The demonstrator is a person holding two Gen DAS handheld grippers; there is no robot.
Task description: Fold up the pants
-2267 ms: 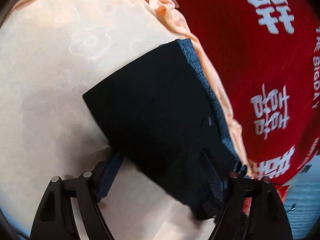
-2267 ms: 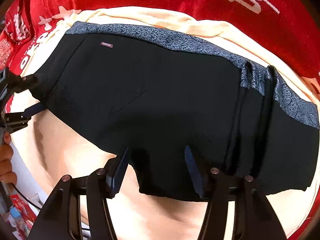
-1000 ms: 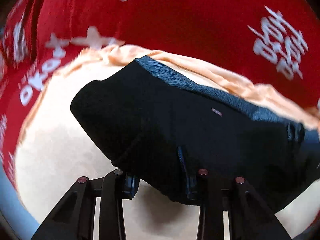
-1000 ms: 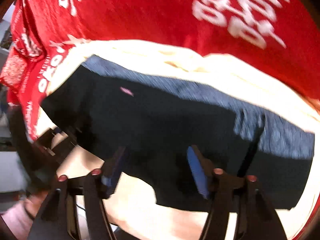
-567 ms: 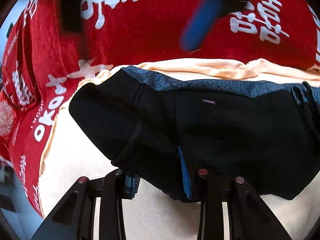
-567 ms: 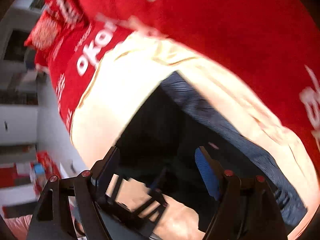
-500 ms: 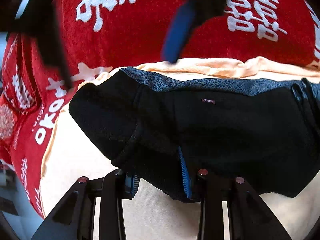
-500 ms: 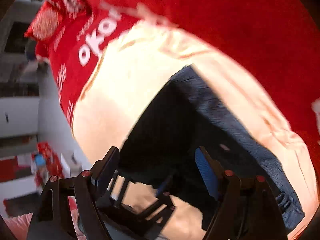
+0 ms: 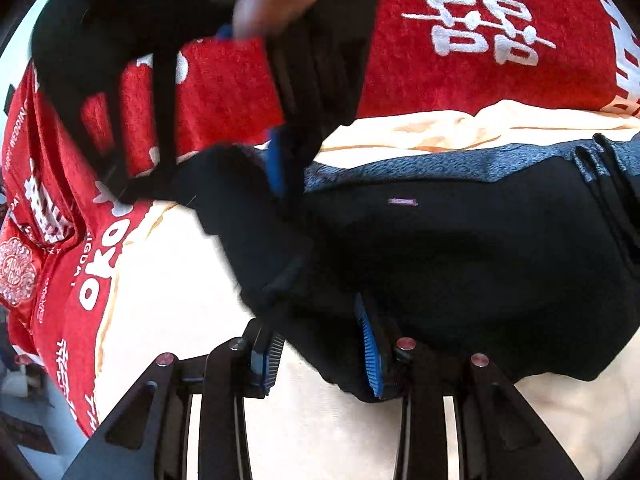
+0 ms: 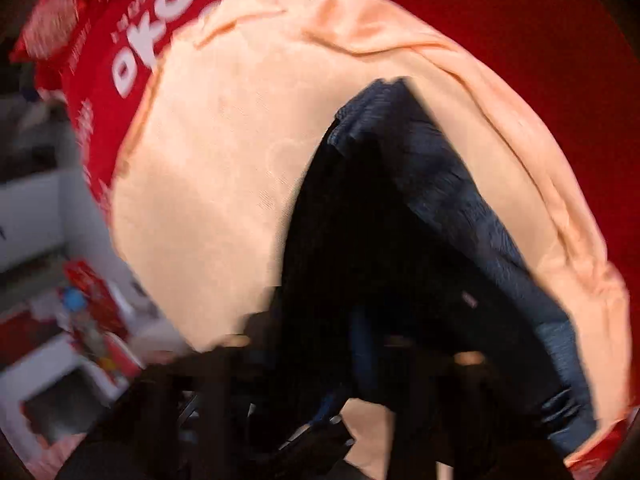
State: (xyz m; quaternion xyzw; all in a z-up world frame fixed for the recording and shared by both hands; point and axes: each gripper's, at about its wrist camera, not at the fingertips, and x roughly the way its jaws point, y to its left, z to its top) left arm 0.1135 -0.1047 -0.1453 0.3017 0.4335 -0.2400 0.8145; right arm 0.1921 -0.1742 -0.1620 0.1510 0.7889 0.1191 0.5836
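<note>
The folded black pants (image 9: 460, 264) with a blue-grey patterned waistband (image 9: 440, 164) lie on a peach cloth (image 9: 168, 280). My left gripper (image 9: 320, 344) stands at the pants' near edge, jaws apart with a fold of the fabric between them. My right gripper (image 9: 224, 148) reaches down at the pants' far left end and lifts dark fabric there; one blue pad (image 9: 276, 160) shows. The right wrist view is blurred: the pants (image 10: 400, 260) fill its centre and its own fingers are dark smears at the bottom.
A red blanket with white characters (image 9: 480, 40) covers the bed around the peach cloth (image 10: 224, 180). Shelves and clutter (image 10: 60, 300) lie beyond the bed's edge at the left of the right wrist view.
The right gripper swung across to the pants' left end and came down onto it, raising that end. The left gripper stayed at the near edge.
</note>
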